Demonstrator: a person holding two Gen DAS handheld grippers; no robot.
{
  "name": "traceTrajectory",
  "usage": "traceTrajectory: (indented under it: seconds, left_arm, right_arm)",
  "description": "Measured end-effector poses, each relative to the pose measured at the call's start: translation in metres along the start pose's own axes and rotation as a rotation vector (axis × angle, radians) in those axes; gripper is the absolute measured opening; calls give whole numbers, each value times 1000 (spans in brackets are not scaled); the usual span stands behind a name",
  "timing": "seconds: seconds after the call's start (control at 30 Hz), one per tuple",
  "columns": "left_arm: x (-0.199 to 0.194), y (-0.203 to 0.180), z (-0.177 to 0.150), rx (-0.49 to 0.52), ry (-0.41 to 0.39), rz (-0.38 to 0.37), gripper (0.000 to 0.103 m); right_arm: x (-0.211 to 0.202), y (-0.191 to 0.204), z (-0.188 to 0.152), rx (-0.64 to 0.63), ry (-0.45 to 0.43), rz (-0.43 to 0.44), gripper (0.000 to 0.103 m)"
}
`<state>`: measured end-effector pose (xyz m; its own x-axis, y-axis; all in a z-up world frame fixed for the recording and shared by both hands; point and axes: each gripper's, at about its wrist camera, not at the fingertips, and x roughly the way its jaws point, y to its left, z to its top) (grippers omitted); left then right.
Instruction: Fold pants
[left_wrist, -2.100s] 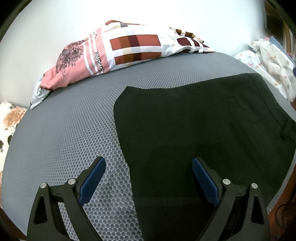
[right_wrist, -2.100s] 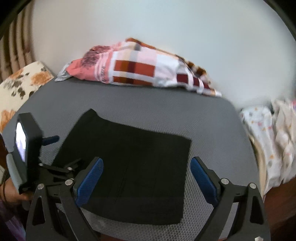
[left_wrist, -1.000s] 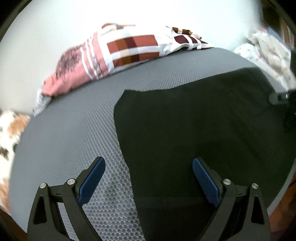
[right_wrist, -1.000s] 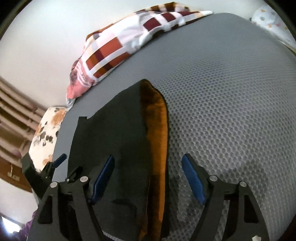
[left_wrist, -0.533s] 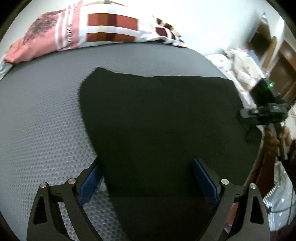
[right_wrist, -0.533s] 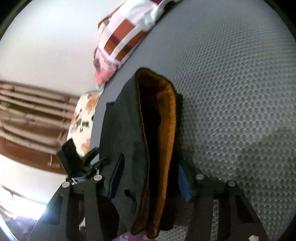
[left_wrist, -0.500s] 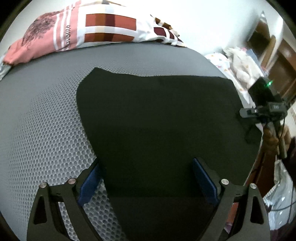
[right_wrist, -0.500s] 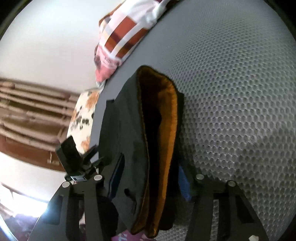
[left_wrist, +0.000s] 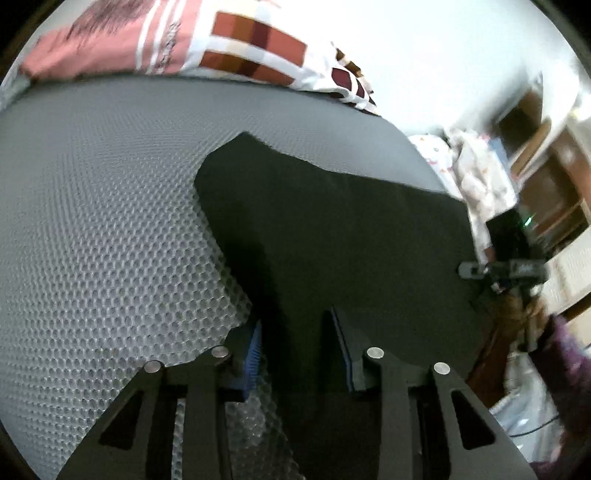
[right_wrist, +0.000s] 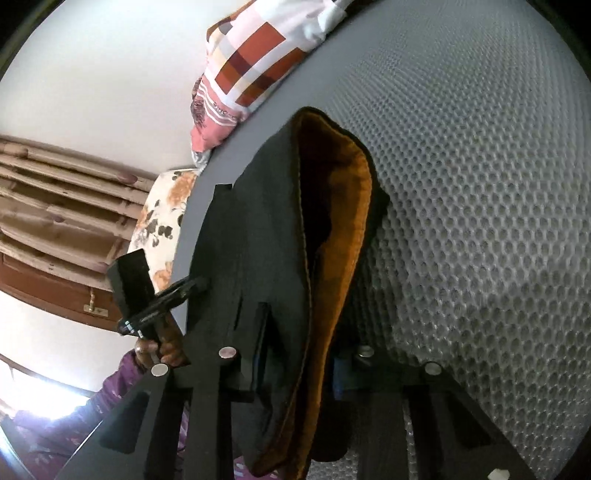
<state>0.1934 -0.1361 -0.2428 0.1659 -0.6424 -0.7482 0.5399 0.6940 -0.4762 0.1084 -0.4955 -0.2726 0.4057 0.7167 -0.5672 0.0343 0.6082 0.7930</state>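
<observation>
Left wrist view: the left gripper (left_wrist: 295, 343) is closing on the near edge of the black pants (left_wrist: 332, 236), cloth between its blue pads; the pants spread ahead and rightward over the grey mattress (left_wrist: 103, 206), long axis running toward the right gripper (left_wrist: 502, 267) at their far end.

Right wrist view: the right gripper (right_wrist: 295, 365) is closing on the orange-lined waistband, pants (right_wrist: 251, 240) stretching forward-left toward the left gripper (right_wrist: 162, 295).

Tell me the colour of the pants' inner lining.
Orange-brown lining inside the black pants, clearest in the right wrist view.
</observation>
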Motion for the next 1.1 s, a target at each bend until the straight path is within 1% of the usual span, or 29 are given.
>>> traceTrajectory:
  seconds: [0.03,0.1,0.13,0.17,0.2,0.23,0.27,0.3,0.33,0.37,0.4,0.47,0.5,0.53,0.63,0.73,0.8,0.9,1.1]
  left_arm:
    - [0,3,1,-14,13,-17,35]
    - [2,1,4,2,34,-9,36]
    - [3,1,4,1,41,-13,45]
    - [5,1,6,-4,45,-37,52]
    - [8,-1,9,-15,53,-84,70]
    - [10,-2,11,-27,56,-118,81]
    - [13,-4,14,-36,50,-124,82]
    - [16,-7,15,-26,44,-106,82]
    - [18,-11,16,-4,41,-83,81]
    - [20,-15,16,17,33,-49,78]
    - [21,-16,16,24,27,-17,65]
    - [21,-12,17,14,15,46,33]
    - [20,-5,16,-26,13,25,28]
    - [18,-1,15,-56,1,13,27]
    - [15,-13,9,-4,-25,84,23]
    - [3,-13,4,-27,-57,71,22]
    - [-9,-12,1,-35,-82,71,21]
    - [-26,-9,-3,-37,-103,96,21]
    - [-66,6,-15,-69,-153,152,21]
  right_arm:
    - [1,-4,0,13,2,17,28]
    - [2,-8,1,22,-2,30,33]
    - [1,-9,0,15,-7,37,34]
    - [0,-9,0,9,-6,31,34]
    - [2,-7,0,10,-6,30,36]
    - [0,-7,-1,11,-10,31,36]
    - [4,-3,0,7,-13,24,36]
    - [8,1,1,2,-18,12,37]
    - [10,6,-1,-12,-25,1,37]
    - [11,9,-2,-26,-30,-18,34]
    - [13,10,-3,-35,-34,-29,32]
    - [12,9,-6,-37,-52,-30,29]
    - [12,9,-7,-32,-61,-28,28]
    - [14,9,-7,-27,-68,-25,27]
    - [14,15,-10,-11,-97,-8,25]
    - [16,25,-18,3,-117,26,23]
    - [19,32,-23,10,-124,58,23]
    - [29,44,-29,-1,-126,78,23]
    - [62,69,-26,-2,-123,140,22]
